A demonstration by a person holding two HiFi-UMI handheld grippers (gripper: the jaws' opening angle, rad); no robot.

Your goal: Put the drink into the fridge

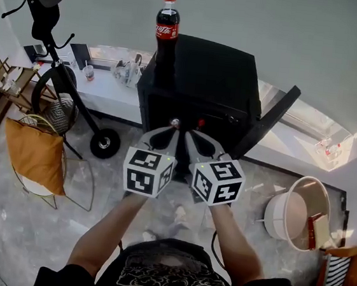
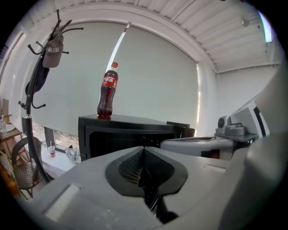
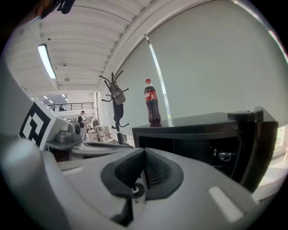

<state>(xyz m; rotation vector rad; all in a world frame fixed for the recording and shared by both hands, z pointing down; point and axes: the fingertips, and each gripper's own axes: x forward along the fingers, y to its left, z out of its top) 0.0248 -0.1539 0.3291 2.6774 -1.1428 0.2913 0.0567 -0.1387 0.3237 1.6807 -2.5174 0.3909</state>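
Under you is the floor [image 1: 8,229], grey marbled stone w/ a dull shine.

Next out, the left tong [image 1: 173,128] and right tong [image 1: 196,132] sit side by side, tips near each other and aimed at the fridge front. Both are closed w/ nothing between the jaws. In each gripper view the black ribbed pads meet in one seam, set in smooth grey plastic shells.

Just past the tips is the fridge [image 1: 205,78], a black box w/ a flat top, hard edges and a slight sheen. Its door [image 1: 272,118] looks swung open to the right, so the dark cavity faces you. Can't tell what's inside.

The drink [image 1: 166,35] stands upright on the fridge top at its left end, well apart from both tongs. It's a clear plastic bottle of dark cola w/ red label and red cap, round and tall, narrowing to the neck.

My read of the step: door's dealt with, pickup not yet begun. Next you'd need to open one tong, prob. the left since the bottle is on that side. Reach up over the top edge and close on the mid-body w/ pads square. Smooth round plastic will likely slip, and a grip high at the neck could tip it. A bottle this tall may need tilting to clear the opening, so judge that at the cavity.
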